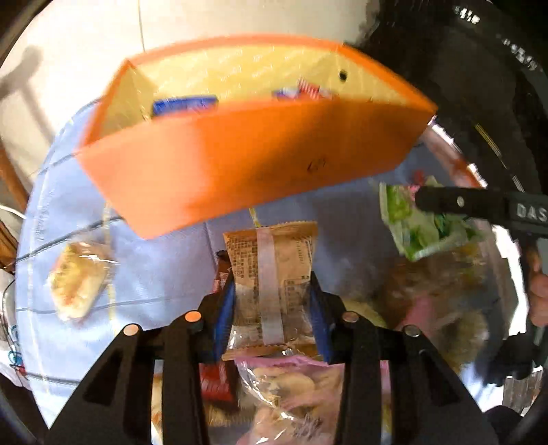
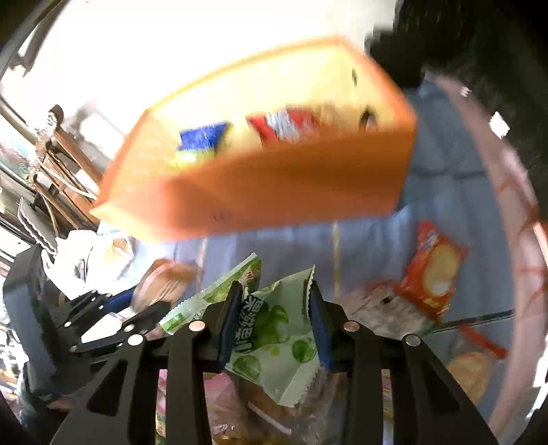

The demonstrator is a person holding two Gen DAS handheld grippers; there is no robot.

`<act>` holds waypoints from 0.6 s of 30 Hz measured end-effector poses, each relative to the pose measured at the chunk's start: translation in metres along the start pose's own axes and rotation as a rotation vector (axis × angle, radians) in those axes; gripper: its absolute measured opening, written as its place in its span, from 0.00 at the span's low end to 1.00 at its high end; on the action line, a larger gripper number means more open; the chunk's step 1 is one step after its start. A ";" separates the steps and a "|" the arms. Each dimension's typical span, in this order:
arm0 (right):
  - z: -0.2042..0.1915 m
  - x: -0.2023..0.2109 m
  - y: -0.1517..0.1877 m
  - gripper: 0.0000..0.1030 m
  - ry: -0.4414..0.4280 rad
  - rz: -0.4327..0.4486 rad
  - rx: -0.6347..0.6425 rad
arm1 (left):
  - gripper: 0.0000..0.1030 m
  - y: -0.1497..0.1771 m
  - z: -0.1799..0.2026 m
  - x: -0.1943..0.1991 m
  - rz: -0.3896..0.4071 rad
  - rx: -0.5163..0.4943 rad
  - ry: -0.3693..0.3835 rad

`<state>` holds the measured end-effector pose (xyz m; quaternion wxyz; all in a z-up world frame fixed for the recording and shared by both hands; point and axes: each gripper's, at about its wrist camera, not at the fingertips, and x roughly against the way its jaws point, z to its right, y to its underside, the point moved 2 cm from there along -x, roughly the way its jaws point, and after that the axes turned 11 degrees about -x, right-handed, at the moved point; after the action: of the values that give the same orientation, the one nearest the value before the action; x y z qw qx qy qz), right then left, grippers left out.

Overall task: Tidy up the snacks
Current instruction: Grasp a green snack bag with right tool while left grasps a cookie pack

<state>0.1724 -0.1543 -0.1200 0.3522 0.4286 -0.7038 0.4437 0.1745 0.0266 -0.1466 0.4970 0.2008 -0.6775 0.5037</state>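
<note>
Jaws of both grippers are clamped on packets. Directly ahead, in the upper centre of both frames, stands the open orange rectangular storage box (image 1: 239,164), long axis crosswise. The left gripper (image 1: 272,294) holds a tan printed snack packet (image 1: 270,274) lengthwise; the right gripper (image 2: 272,304) holds a green leaf-printed packet (image 2: 274,335). Neither gripper is clearly nearer.

- A light blue tablecloth (image 1: 164,267) with thin dark grid lines covers the table.
- Wooden chairs (image 2: 65,161) stand off to the left, beyond the table edge.
- A pale wall (image 1: 239,17) rises behind.
</note>
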 end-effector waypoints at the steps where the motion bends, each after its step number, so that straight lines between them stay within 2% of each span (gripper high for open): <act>1: -0.003 0.014 -0.002 0.37 -0.018 0.032 0.002 | 0.37 -0.004 0.000 0.020 0.035 -0.015 -0.008; 3: -0.008 0.041 -0.012 0.37 -0.042 0.107 0.003 | 0.37 -0.014 0.002 0.063 0.119 -0.053 -0.034; 6: -0.022 0.087 -0.048 0.37 -0.025 0.252 0.085 | 0.37 -0.041 -0.004 0.102 0.191 -0.072 -0.117; 8: -0.027 0.106 -0.068 0.37 -0.036 0.305 0.102 | 0.37 -0.072 -0.017 0.124 0.235 -0.051 -0.215; 11: -0.043 0.119 -0.108 0.38 -0.046 0.359 0.134 | 0.37 -0.108 -0.032 0.133 0.253 -0.002 -0.350; 13: -0.053 0.121 -0.123 0.39 -0.023 0.376 0.184 | 0.37 -0.120 -0.044 0.138 0.274 0.067 -0.363; 15: -0.058 0.117 -0.136 0.39 -0.005 0.364 0.188 | 0.37 -0.127 -0.047 0.135 0.281 0.095 -0.345; 17: -0.054 0.120 -0.149 0.39 0.003 0.366 0.185 | 0.39 -0.128 -0.048 0.130 0.265 0.103 -0.359; 18: -0.054 0.119 -0.150 0.43 0.006 0.367 0.176 | 0.40 -0.128 -0.049 0.126 0.257 0.118 -0.376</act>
<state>0.2707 -0.1747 0.0518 0.2286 0.3208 -0.7275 0.5618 0.2427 0.0462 0.0256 0.2814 0.2319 -0.7475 0.5553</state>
